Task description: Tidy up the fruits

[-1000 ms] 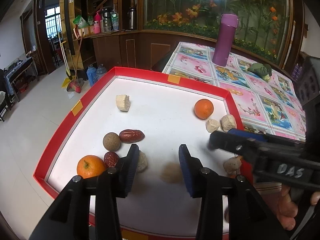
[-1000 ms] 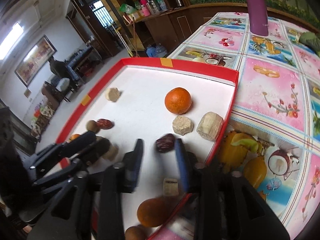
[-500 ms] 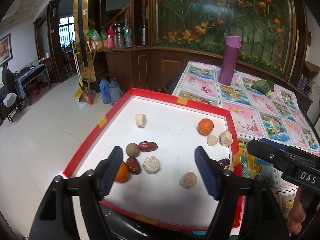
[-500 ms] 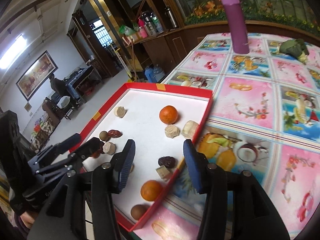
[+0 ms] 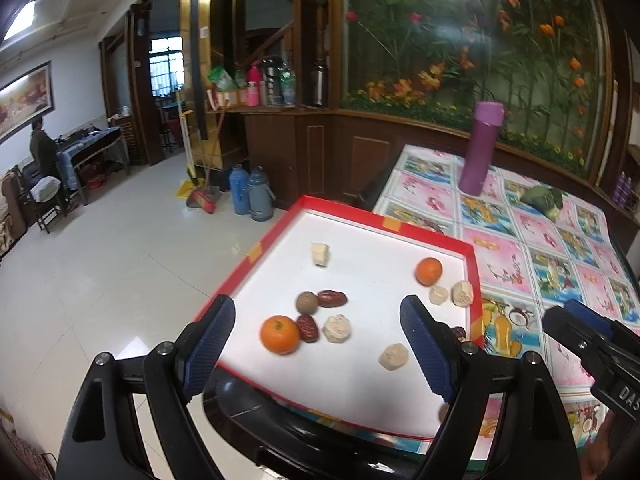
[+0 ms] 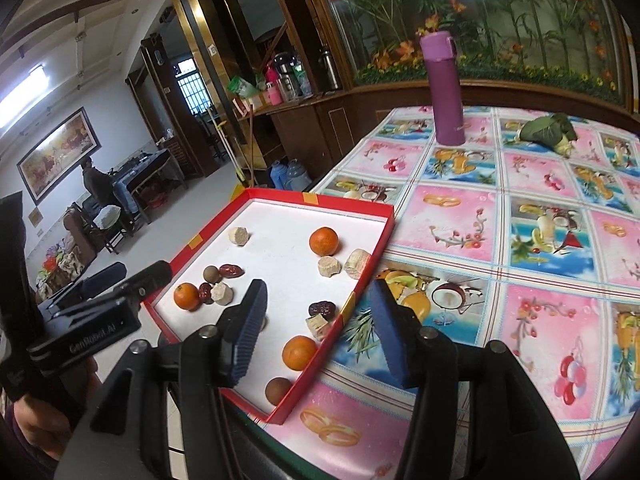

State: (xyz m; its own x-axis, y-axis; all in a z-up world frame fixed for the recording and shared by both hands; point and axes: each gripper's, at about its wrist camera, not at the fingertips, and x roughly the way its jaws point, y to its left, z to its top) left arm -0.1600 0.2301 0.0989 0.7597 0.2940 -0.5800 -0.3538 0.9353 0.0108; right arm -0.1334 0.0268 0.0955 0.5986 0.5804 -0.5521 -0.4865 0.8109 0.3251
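A red-rimmed white tray [image 5: 469, 248] [image 6: 382, 232] lies on the table's near left corner. It holds oranges [image 5: 280, 335] [image 5: 429, 271] [image 6: 299, 353], red dates [image 5: 332, 298] [image 6: 321, 308], round brown fruits [image 5: 307, 303] [image 6: 277, 390] and several beige chunks [image 5: 337, 328] [image 6: 357, 263]. My left gripper [image 5: 316, 348] is open and empty, raised above the tray's near edge. My right gripper [image 6: 318, 332] is open and empty, raised over the tray's right rim. Each gripper shows in the other view: the right [image 5: 576, 328], the left [image 6: 120, 280].
A purple flask [image 5: 479, 148] [image 6: 444, 88] and a green leafy vegetable [image 5: 543, 199] [image 6: 548, 130] stand at the far side of the fruit-patterned tablecloth [image 6: 540, 216]. The floor drops away left of the tray, with thermos jugs [image 5: 252, 196] and a broom by the cabinet.
Both grippers have pulled up and back from the tray and opened wider. The fruit pieces in the tray stay where they were.
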